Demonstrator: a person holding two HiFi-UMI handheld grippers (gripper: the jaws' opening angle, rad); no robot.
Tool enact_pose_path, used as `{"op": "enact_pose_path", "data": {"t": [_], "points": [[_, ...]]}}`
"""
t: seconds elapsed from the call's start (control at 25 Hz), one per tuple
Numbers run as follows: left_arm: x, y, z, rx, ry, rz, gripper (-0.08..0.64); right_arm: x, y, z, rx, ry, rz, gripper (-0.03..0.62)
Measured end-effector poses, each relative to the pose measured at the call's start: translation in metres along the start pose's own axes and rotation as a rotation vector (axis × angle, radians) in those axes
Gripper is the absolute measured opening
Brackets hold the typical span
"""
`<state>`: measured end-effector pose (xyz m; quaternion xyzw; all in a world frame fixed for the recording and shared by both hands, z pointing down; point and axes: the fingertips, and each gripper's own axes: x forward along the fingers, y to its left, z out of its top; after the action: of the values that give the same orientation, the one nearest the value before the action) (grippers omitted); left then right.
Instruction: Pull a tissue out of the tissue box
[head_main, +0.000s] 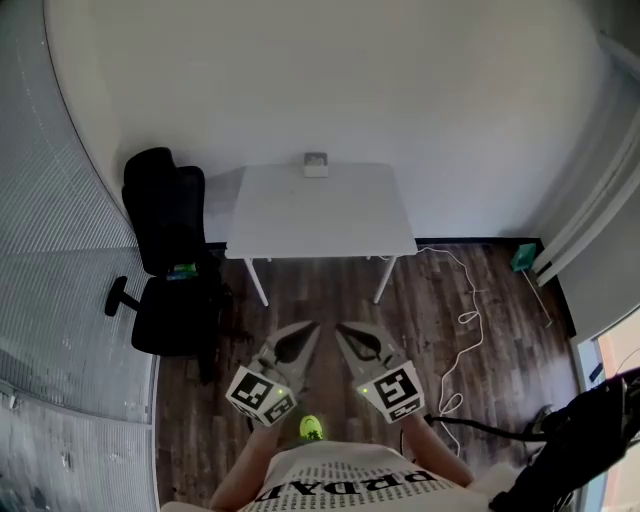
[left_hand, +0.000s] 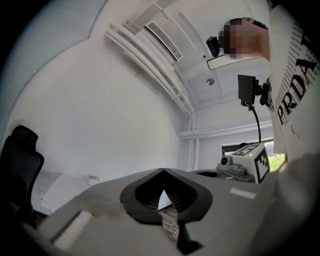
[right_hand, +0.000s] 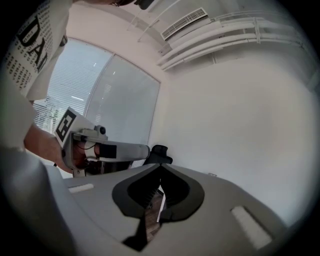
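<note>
White table (head_main: 320, 215) well ahead, tissue box (head_main: 316, 165) at its far edge; black chair (head_main: 165, 250) just left, cable (head_main: 466, 300) on floor at right. L gripper (head_main: 313, 327) & R gripper (head_main: 340, 327) both pinched closed, empty, near person's body.

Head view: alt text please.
The left gripper and right gripper, both shut and empty, hover over a wood floor, well short of a white table with a tissue box at its far edge. A black chair stands beside it.
</note>
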<state>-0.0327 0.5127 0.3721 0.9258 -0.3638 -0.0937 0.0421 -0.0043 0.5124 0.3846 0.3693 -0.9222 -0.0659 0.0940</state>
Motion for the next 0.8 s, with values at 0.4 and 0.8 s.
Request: {"op": "enact_pose_path", "data": {"t": [0.4, 0.8], "points": [[0.015, 0.041, -0.001, 0.002, 0.018, -0.019, -0.008, 0.043, -0.017, -0.007, 0.036, -0.015, -0.015, 0.008], [0.074, 0.069, -0.009, -0.001, 0.027, 0.045, -0.008, 0.078, -0.078, -0.015, 0.046, -0.027, 0.062, 0.008]]}}
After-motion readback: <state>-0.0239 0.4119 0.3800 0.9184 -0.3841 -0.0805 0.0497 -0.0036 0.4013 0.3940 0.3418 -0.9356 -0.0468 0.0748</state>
